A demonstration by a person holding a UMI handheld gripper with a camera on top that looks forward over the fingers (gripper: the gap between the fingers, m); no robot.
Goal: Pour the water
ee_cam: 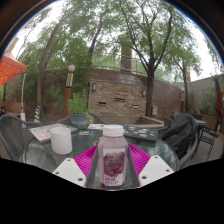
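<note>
The hand-held gripper point(112, 172) is clamped on a water bottle point(113, 156); a white cup point(61, 139) stands ahead-left on the table point(40, 155).

round glass table point(40, 150), outdoors. on it: white cup point(61, 139) near left side, pink mat point(88, 157) with bottle point(113, 155) standing upright on it, tray point(142, 131) and dark bowl point(80, 121) farther back.
</note>
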